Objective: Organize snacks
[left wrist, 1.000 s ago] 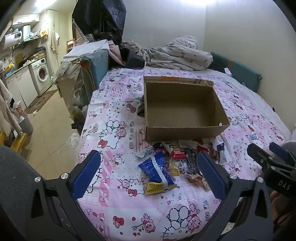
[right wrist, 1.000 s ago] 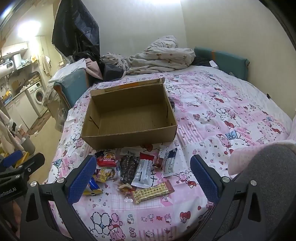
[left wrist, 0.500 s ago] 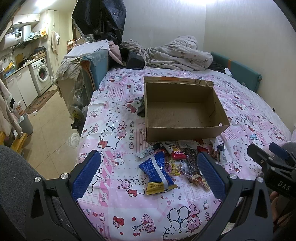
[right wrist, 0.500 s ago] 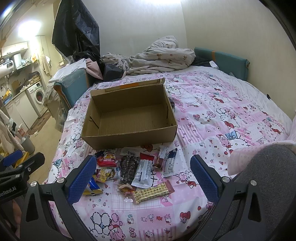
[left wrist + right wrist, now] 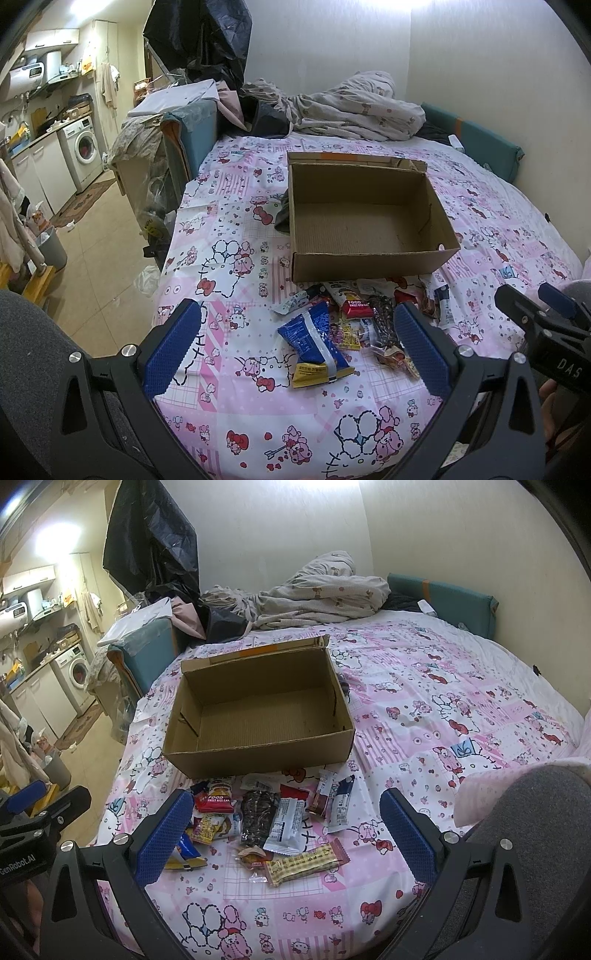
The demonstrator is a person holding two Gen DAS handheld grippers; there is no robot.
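Note:
An empty open cardboard box (image 5: 364,221) (image 5: 258,716) sits on the pink patterned bed cover. Several snack packets lie in a heap in front of it, among them a blue and yellow bag (image 5: 314,345), a red packet (image 5: 354,306) (image 5: 216,799), a dark packet (image 5: 258,814), a white packet (image 5: 286,825) and a yellow checked bar (image 5: 306,860). My left gripper (image 5: 299,350) is open and empty, hovering above the near side of the heap. My right gripper (image 5: 286,834) is open and empty, above the heap too.
A crumpled duvet (image 5: 354,110) and a teal cushion (image 5: 476,142) lie at the far end of the bed. The bed's left edge (image 5: 173,258) drops to a tiled floor, with a cluttered teal chair (image 5: 192,129) and a washing machine (image 5: 83,151) beyond.

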